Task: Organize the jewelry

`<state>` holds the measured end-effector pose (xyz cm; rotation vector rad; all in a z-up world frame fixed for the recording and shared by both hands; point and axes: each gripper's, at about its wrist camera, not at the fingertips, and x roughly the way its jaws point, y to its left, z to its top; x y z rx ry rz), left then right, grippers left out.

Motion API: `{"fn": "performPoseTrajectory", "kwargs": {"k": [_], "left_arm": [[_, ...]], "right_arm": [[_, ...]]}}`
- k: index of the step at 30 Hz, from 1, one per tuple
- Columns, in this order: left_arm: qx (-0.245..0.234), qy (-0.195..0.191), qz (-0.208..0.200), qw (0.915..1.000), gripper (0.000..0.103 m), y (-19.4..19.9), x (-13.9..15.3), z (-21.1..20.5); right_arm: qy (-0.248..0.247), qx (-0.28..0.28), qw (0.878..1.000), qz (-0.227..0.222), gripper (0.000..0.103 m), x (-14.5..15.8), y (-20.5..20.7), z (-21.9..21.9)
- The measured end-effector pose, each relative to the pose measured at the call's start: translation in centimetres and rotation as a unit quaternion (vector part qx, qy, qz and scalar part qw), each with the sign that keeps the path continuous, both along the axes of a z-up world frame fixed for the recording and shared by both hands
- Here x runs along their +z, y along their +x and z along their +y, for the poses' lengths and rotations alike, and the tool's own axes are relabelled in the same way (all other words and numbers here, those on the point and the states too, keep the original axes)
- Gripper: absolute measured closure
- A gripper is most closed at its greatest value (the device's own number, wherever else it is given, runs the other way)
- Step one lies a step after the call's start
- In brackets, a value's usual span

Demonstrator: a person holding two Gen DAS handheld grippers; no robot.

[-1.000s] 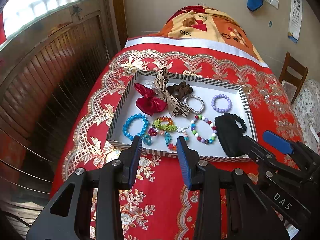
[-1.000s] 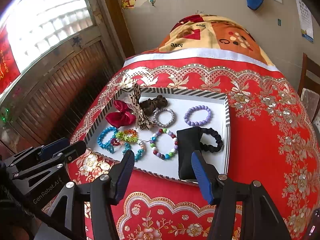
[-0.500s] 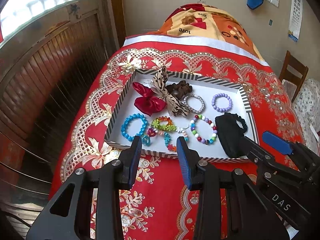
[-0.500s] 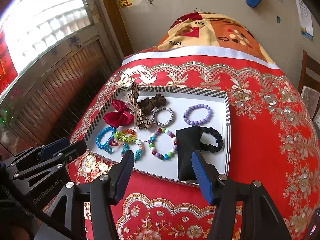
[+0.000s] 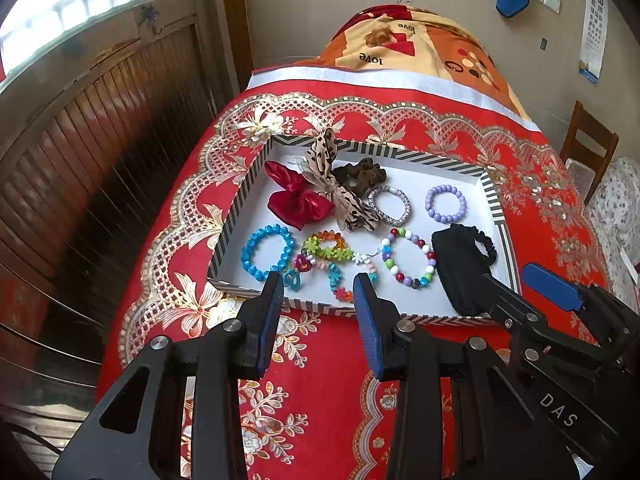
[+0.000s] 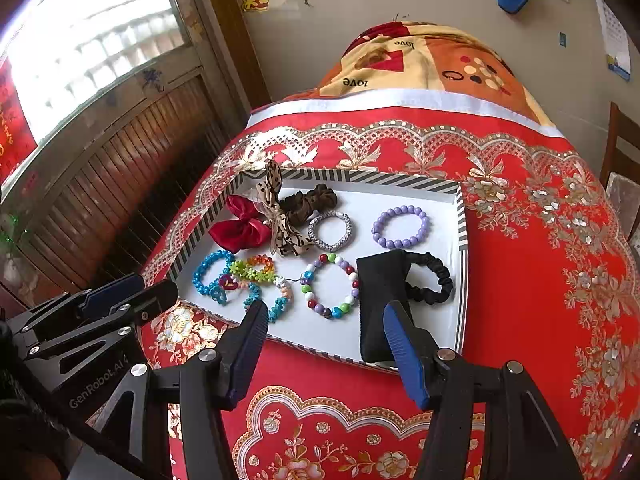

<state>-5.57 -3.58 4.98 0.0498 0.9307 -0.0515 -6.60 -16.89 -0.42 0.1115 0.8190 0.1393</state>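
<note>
**Both grippers waited at the tray's near edge, empty**

Beyond the left gripper point(image 5: 318, 292), whose fingers stood apart on nothing, lay the blue bead bracelet point(image 5: 267, 253) and a tangle of coloured charm bracelets point(image 5: 328, 258) in the striped tray point(image 5: 236, 220). These looked light, floppy and slippery; a pinch across one strand would probably serve best. Ahead of the right gripper point(image 6: 324, 320), also parted and empty, the black pouch point(image 6: 382, 304) lay soft and flat, its long axis running away from the fingers, just beyond the right fingertip.
</note>
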Motion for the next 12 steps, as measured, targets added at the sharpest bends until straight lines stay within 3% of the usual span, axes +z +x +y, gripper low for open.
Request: {"fn": "performPoseTrajectory", "kwargs": {"k": [12], "left_arm": [[-0.005, 0.0, -0.004, 1.0, 0.068, 0.3, -0.4, -0.6]], "right_arm": [[0.001, 0.0, 1.0, 0.005, 0.045, -0.64, 0.39, -0.96]]}}
